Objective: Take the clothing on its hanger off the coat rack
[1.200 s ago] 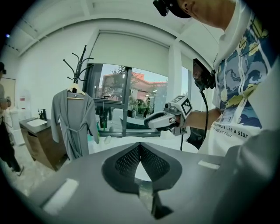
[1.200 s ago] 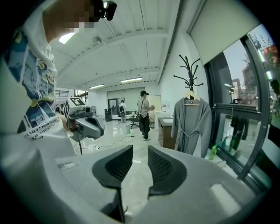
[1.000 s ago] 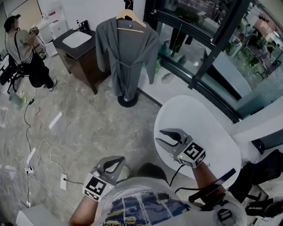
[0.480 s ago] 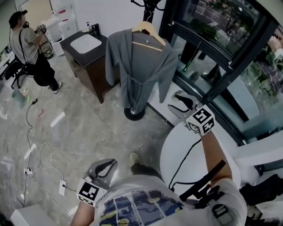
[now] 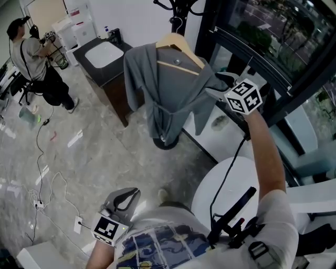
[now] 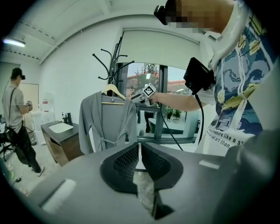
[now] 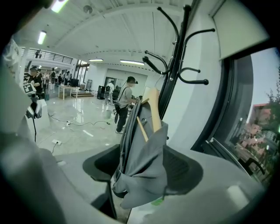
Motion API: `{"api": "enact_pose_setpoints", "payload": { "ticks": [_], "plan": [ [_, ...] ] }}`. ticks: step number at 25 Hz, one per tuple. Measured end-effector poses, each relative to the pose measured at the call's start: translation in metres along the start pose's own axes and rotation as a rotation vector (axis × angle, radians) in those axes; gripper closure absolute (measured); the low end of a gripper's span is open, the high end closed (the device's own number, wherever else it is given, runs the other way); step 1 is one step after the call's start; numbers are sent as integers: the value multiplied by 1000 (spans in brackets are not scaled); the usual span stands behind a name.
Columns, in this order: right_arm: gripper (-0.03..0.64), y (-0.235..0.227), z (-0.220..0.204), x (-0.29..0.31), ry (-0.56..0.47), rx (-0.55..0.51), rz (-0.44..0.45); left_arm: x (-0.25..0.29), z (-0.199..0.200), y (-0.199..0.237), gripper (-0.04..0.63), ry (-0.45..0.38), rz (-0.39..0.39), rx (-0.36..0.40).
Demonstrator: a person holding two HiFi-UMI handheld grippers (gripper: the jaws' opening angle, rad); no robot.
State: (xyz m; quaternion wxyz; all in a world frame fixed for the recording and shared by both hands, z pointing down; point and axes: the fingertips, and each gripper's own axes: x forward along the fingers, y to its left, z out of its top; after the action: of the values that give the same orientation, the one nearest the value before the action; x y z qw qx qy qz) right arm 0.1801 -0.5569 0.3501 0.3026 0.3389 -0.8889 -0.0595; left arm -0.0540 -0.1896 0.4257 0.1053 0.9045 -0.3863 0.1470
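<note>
My right gripper is stretched out at 1 o'clock with its jaws opening wide. The right shoulder of the grey robe lies between them, over the end of the wooden hanger, and the pads are not pressing yet. My left gripper hangs low by my hip at 7 o'clock, jaws together and holding nothing.

The robe is still on its hanger, hooked on the black coat rack at 12 o'clock, so nothing is off yet.

I judge the step is to get hold of the hanger. I should push in until the wooden arm itself sits between the pads, not just loose cloth, or the robe may slide off the wood when I lift. Once closed, I should raise it straight up until the hook clears its prong, then draw it back towards me. Keeping the hanger level should keep the far shoulder on.

The dark window frame is close at 2 o'clock, so there is little room to swing that way. The sink cabinet stands at 11 o'clock just beside the robe's other sleeve. The white round desk is under my right arm at 4 o'clock. The freest way out looks to be the floor at 9 o'clock, though cables trail there and a person stands well off at 10 o'clock
</note>
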Motion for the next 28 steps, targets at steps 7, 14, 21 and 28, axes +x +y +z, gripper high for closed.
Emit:
{"api": "enact_pose_setpoints", "payload": {
  "ticks": [7,14,21,28],
  "plan": [
    [308,-33,16,56,22,66,189,32,9,13,574,12,11,-12],
    [372,-22,28,88,36,85,332,34,7,22,578,9,50,-31],
    [611,-16,34,83,24,102,295,11,-6,29,583,10,92,-53],
    [612,-16,38,66,47,99,218,-8,-12,31,584,-5,91,-45]
  ]
}}
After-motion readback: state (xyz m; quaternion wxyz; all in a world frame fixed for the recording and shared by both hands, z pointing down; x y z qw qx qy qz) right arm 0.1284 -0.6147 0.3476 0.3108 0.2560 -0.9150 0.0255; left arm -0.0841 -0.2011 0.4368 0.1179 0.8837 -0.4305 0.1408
